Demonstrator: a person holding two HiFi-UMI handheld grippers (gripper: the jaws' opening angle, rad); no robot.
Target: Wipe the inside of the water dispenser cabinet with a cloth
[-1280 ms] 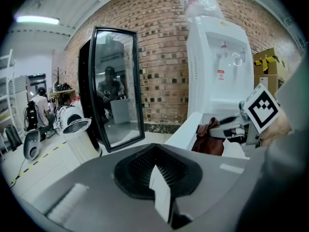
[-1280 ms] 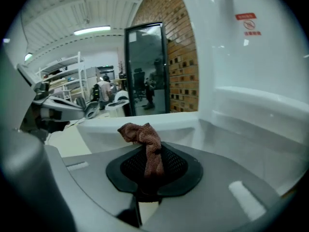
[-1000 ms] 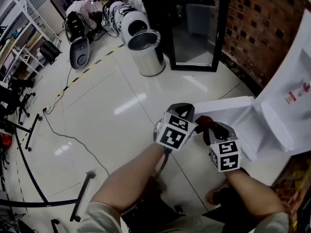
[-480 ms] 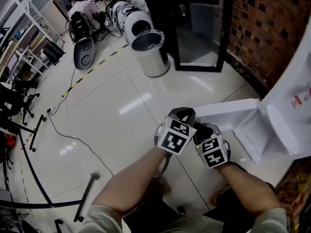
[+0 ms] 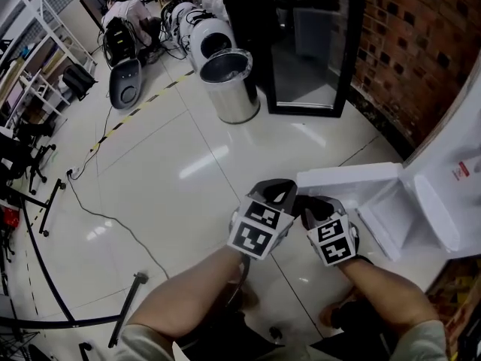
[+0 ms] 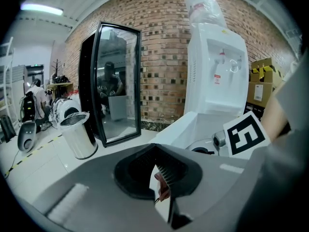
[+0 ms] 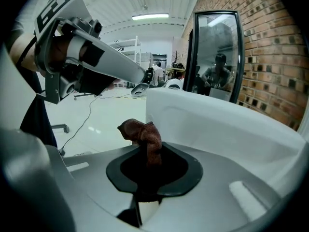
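- The right gripper (image 7: 148,161) is clamped on the cloth (image 7: 144,133), a reddish-brown wad bunching up out of the pinch. Held by a fold like that, I'd say, a soft lump goes in first and the hard jaws stay off the plastic.
- The cloth sits just outside the cabinet (image 5: 394,215) in the foot of the water dispenser (image 6: 217,71). It is close to the edge of the door (image 5: 346,177) and not yet inside, so by my reckoning no wiping has begun.
- The door stands swung wide open, presumably to leave the cavity bare for the cloth to reach in.
- The left gripper (image 6: 157,163) has its jaws pressed together and hangs right beside the right one.
- A small reddish scrap (image 6: 161,185) shows at the left gripper's seam. I can't tell whether it is a pinched corner of fabric.
- The left gripper looks like the spare hand, kept near perhaps to steady the door.
- Counting up the task's own things:
  - two grippers
  - one cloth
  - one dispenser with one bottle (image 6: 203,6) on top and two taps (image 6: 222,58)
  - one cabinet with one open door
- Counting the rest:
  - one steel bin (image 5: 229,81) on the floor
  - one black-framed glass panel (image 6: 118,81) standing by the brick wall (image 6: 164,57)
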